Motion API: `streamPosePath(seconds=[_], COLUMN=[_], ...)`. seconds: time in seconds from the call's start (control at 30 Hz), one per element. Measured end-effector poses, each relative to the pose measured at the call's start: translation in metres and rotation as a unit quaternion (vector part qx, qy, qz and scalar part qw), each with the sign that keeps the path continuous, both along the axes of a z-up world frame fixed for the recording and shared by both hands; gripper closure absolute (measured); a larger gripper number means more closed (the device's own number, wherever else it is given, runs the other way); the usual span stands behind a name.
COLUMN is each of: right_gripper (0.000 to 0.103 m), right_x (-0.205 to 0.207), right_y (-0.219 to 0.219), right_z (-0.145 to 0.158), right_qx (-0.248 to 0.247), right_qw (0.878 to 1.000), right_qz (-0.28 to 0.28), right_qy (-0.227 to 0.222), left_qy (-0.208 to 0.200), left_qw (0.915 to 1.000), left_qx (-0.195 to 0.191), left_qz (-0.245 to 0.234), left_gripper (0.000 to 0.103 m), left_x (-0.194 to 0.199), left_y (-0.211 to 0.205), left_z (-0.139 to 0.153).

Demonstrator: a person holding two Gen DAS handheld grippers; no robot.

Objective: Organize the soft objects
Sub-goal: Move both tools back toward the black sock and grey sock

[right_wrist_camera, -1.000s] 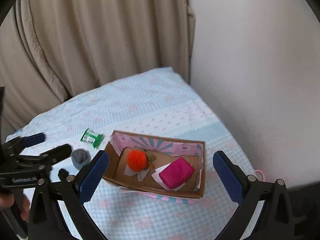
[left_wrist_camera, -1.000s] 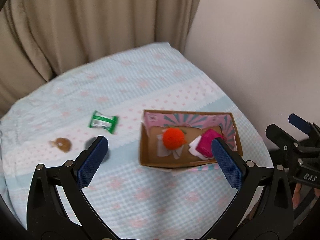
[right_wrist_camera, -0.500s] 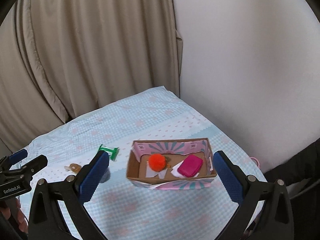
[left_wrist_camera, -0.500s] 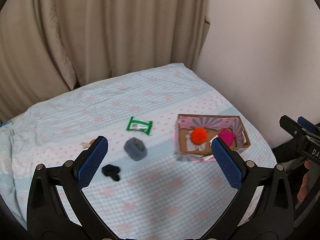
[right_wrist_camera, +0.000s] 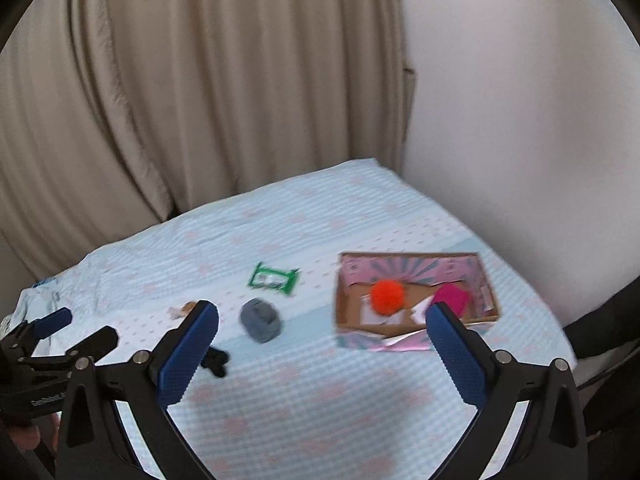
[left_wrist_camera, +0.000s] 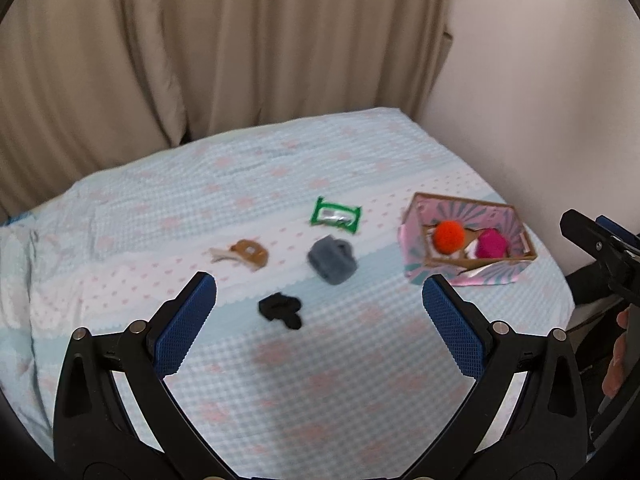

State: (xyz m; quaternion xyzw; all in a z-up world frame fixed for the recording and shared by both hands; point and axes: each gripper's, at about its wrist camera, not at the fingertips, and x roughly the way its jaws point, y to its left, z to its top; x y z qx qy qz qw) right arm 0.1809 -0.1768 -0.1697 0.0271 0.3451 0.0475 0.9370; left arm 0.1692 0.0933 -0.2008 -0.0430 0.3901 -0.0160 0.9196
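A: Above the bedspread [left_wrist_camera: 360, 380], what are the grippers doing?

B: The left gripper [left_wrist_camera: 319, 322] hangs with its blue pads spread wide, gripping nothing and touching nothing. The right gripper [right_wrist_camera: 322, 346] is just as wide apart and equally empty.

A: And the soft things?

B: In the left wrist view, the cardboard box [left_wrist_camera: 466, 270] sits at about 2 o'clock near the bed's edge, holding an orange pom-pom [left_wrist_camera: 449, 236] and a magenta piece [left_wrist_camera: 491, 243] side by side. Outside it, a grey bundle [left_wrist_camera: 332, 260] lies near 12 o'clock, a green packet [left_wrist_camera: 335, 215] just beyond it, a brown item [left_wrist_camera: 248, 254] at 11 o'clock, and a black scrap [left_wrist_camera: 281, 309] nearest, between the pads. All four lie apart from one another.
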Motion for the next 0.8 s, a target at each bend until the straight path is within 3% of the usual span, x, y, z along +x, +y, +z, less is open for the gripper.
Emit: streamPosePath(seconds=[0.4, 0.8], right_gripper=[0.000, 0.000], right_x=[0.062, 0.136], right_y=[0.078, 0.112], right_z=[-0.093, -0.208], right_qx=[0.017, 0.006], right_qw=[0.997, 0.993], right_qz=[0.067, 0.096], right_qy=[0.028, 0.072], left_qy=[0.032, 0.081], left_qw=[0.9994, 0.9962], left_qx=[0.006, 0.018], left_qz=[-0.013, -0.024], left_gripper=[0.000, 0.004], left_x=[0.053, 0.100], left_y=[0.034, 0.037], left_z=[-0.131, -0.252])
